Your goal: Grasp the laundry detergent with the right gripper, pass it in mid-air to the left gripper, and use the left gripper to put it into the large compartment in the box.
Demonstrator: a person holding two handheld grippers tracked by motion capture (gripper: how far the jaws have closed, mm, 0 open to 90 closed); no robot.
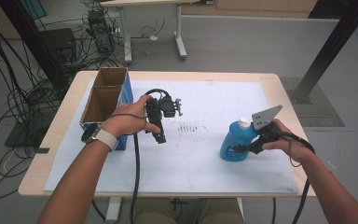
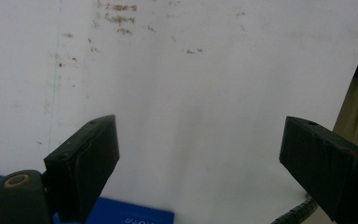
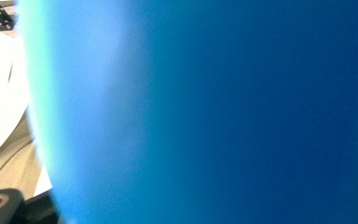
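on white paper, right claw (image 1: 243, 148) clamping blue bottle (image 1: 233, 140), label unreadable, left claw (image 2: 200, 154) wide, empty

— What is seen carrying everything?
— A light wooden table (image 1: 41, 173), covered almost entirely by a white sheet (image 1: 182, 163) marked with faint dark smudges.
— And what is set on it?
— An open cardboard box (image 1: 103, 100) with blue sides at the left; a blue bottle (image 1: 235, 140) with a white cap at the right
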